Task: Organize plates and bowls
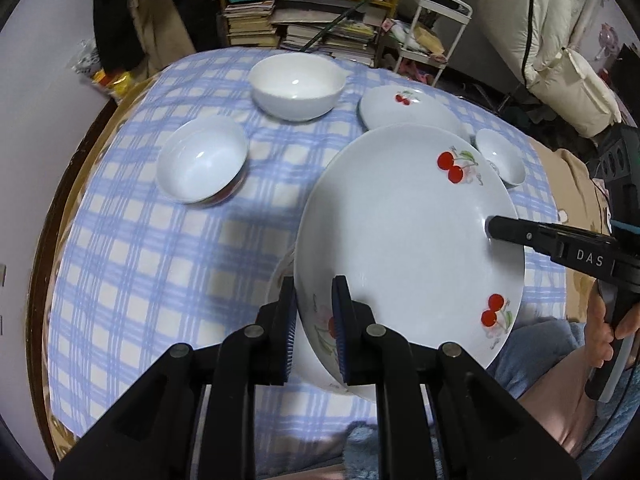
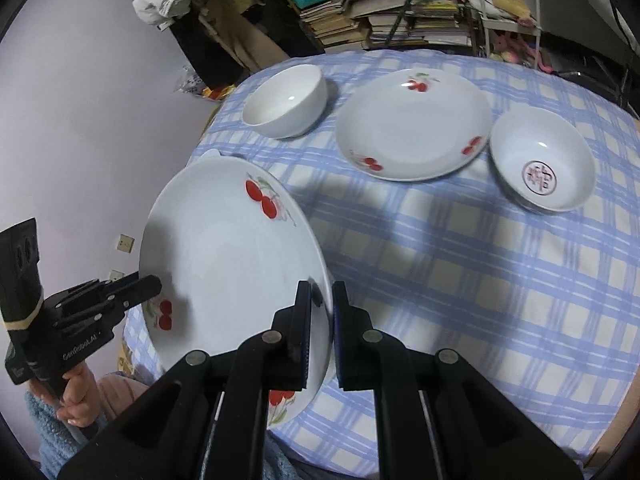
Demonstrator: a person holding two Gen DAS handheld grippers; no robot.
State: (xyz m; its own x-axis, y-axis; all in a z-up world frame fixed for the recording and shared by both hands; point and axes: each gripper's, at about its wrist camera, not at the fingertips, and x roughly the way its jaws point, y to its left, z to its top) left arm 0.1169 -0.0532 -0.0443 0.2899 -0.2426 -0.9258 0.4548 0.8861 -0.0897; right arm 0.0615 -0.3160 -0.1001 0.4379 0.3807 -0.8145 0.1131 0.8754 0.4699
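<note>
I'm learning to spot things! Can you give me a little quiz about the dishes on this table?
1. True or false: both tools grip the same cherry plate.
2. Which fruit is painted on the plates: A strawberries, B cherries, C apples?
3. Fill in: the bowl with the red mark inside sits beside the other ____.

Key: 1 true, the left tool and right tool pinch opposite rims. 2 B. 3 plate.

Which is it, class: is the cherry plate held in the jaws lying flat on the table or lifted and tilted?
Lifted and tilted. The cherry plate is clamped at opposite rims, its shadow falling on the checked cloth below.
</note>
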